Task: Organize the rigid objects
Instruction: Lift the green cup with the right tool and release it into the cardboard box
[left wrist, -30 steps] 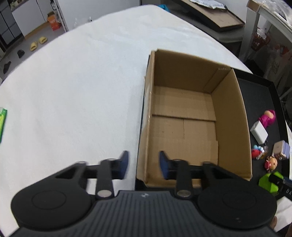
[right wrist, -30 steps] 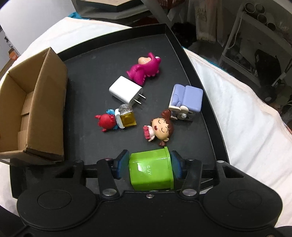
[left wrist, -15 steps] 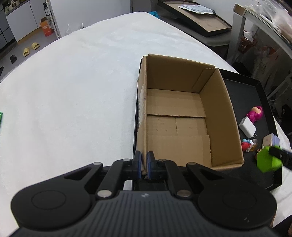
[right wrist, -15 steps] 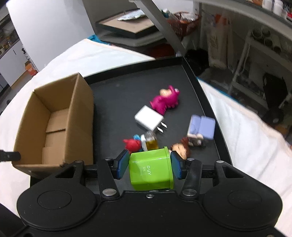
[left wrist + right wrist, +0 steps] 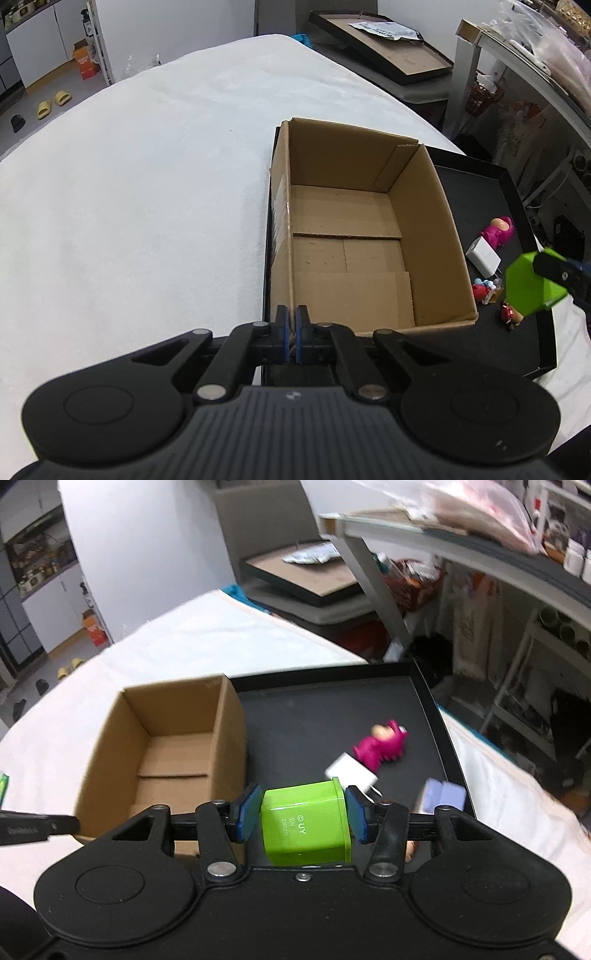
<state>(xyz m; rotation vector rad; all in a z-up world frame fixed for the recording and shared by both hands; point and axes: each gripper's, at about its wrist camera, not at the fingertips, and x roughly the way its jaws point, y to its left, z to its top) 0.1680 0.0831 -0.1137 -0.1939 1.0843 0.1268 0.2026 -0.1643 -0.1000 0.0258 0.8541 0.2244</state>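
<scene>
A white-covered surface (image 5: pixel 147 184) is carrying a black tray (image 5: pixel 332 709). The right gripper (image 5: pixel 303 814) jaws are clamping the green box (image 5: pixel 304 821); the left gripper (image 5: pixel 291 334) jaws are pinching the near wall of the cardboard box (image 5: pixel 424 221), ahead of them.

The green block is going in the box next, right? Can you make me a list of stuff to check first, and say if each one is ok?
1. Right gripper holds the green block, a pad on each side: ok.
2. Green block is lifted clear of the black tray: ok.
3. Cardboard box is open on top, with nothing seen inside: ok.
4. Left gripper has just closed on the box's near wall, pinching it steady: ok.
5. Green block is over the box opening: not ok; it hangs over the tray, beside the box.
6. Pink toy and white charger lie away from the box: ok.
</scene>
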